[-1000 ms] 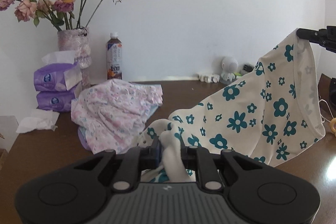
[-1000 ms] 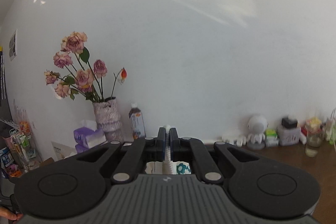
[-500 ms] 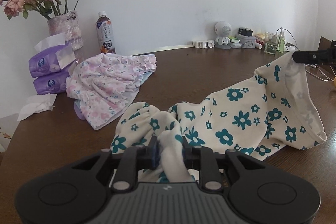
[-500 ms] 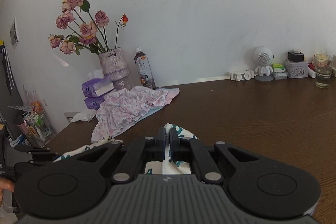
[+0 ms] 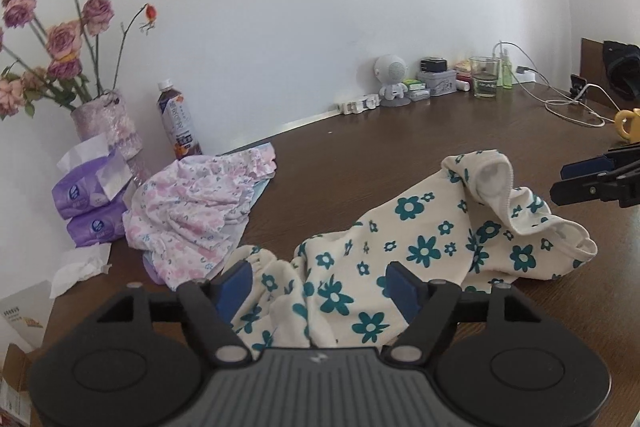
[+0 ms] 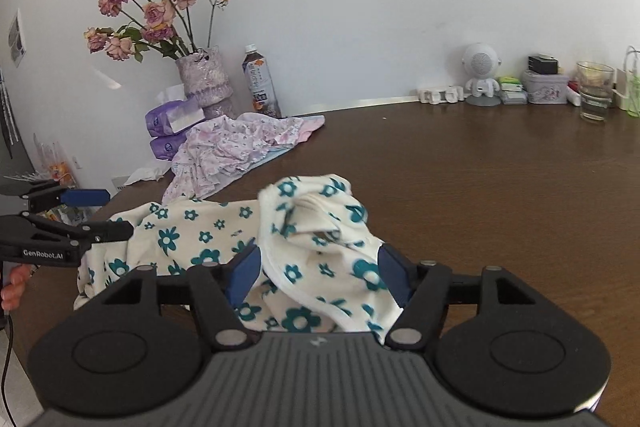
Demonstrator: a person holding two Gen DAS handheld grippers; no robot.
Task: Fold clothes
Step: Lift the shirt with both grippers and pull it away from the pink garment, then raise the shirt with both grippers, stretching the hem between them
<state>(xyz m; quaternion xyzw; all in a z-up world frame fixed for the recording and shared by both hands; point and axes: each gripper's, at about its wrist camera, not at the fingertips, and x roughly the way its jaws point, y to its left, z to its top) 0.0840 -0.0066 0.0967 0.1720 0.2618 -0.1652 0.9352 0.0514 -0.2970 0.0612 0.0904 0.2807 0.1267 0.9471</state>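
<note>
A cream garment with teal flowers lies crumpled across the brown table. My left gripper is open over its near end, the cloth loose between the blue pads. At the garment's other end my right gripper is open too, with bunched fabric lying between its fingers. In the left wrist view the right gripper's fingers show at the right edge, beside the rumpled hem. The left gripper's fingers appear at the left of the right wrist view, with a person's fingers below them.
A pink floral garment lies heaped at the back left beside purple tissue packs, a vase of dried roses and a bottle. A small robot figure, tins, a glass and cables line the back wall.
Both grippers came down to the table and opened, letting go of the flowered garment. The cloth, held up and stretched before, now lies slack and crumpled.
</note>
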